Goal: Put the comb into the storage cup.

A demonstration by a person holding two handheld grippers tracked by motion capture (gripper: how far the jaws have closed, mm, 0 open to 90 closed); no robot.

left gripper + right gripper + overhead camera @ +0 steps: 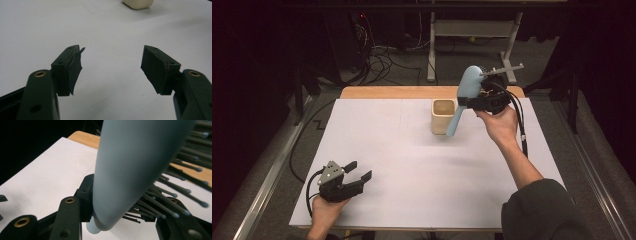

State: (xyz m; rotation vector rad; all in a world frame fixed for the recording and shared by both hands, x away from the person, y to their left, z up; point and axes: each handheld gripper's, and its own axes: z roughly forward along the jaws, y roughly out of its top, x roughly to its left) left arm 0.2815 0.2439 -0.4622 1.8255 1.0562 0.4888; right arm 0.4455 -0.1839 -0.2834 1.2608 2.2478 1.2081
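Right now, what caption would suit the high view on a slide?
Right gripper holds a blue hairbrush above a beige cup; left gripper rests open.

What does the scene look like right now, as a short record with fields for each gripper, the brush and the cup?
left gripper: open, holding nothing, low over the white sheet
right gripper: shut on the hairbrush, raised above the table
hairbrush: pale blue, handle pointing down, bristles toward the gripper
cup: beige, upright on the sheet, beside the brush handle's tip
brush in cup: not yet
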